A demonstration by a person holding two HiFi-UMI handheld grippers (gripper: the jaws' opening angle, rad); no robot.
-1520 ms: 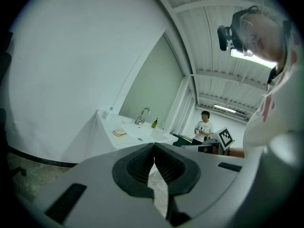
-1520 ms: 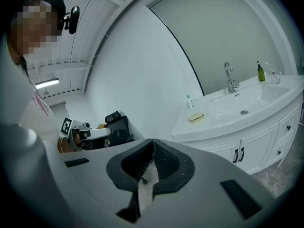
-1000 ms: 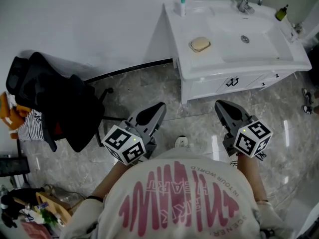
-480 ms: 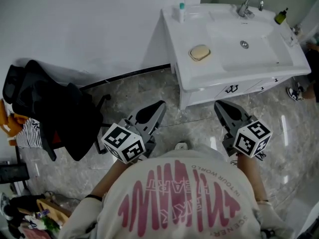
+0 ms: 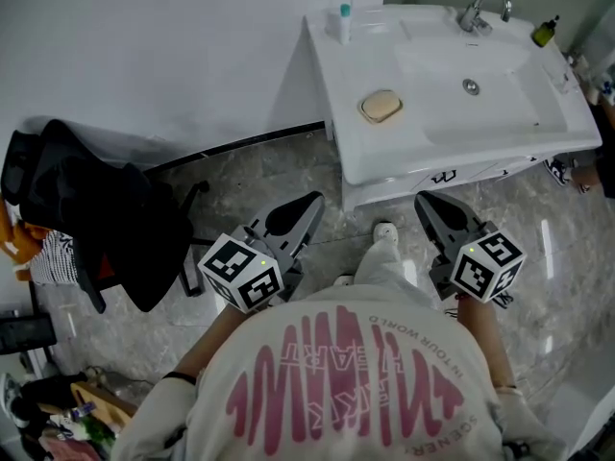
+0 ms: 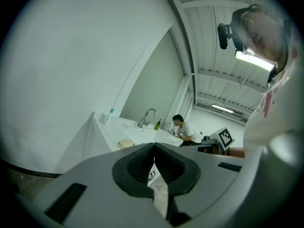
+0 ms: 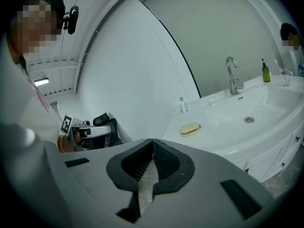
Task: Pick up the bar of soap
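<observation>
A pale yellow bar of soap (image 5: 381, 106) lies on the left ledge of a white washbasin (image 5: 357, 152); the soap (image 7: 190, 128) shows ahead in the right gripper view and the soap (image 6: 126, 143) small and far in the left gripper view. My left gripper (image 5: 309, 206) is held low over the floor, well short of the basin, its jaws shut with nothing between them. Beside it on the right, my right gripper (image 5: 424, 204) is also shut and empty. Both point toward the basin cabinet.
A tap (image 5: 473, 10), a small white bottle (image 5: 344, 22) and a green bottle (image 5: 544, 29) stand on the basin. A black office chair (image 5: 106, 209) draped with dark cloth stands at the left. The person's shoe (image 5: 384, 231) steps forward on the marble floor. Another person (image 6: 185, 129) stands beyond the basin.
The basin and soap have drawn nearer and shifted left in the head view. A foot has stepped forward between the grippers. Both grippers stay shut.
</observation>
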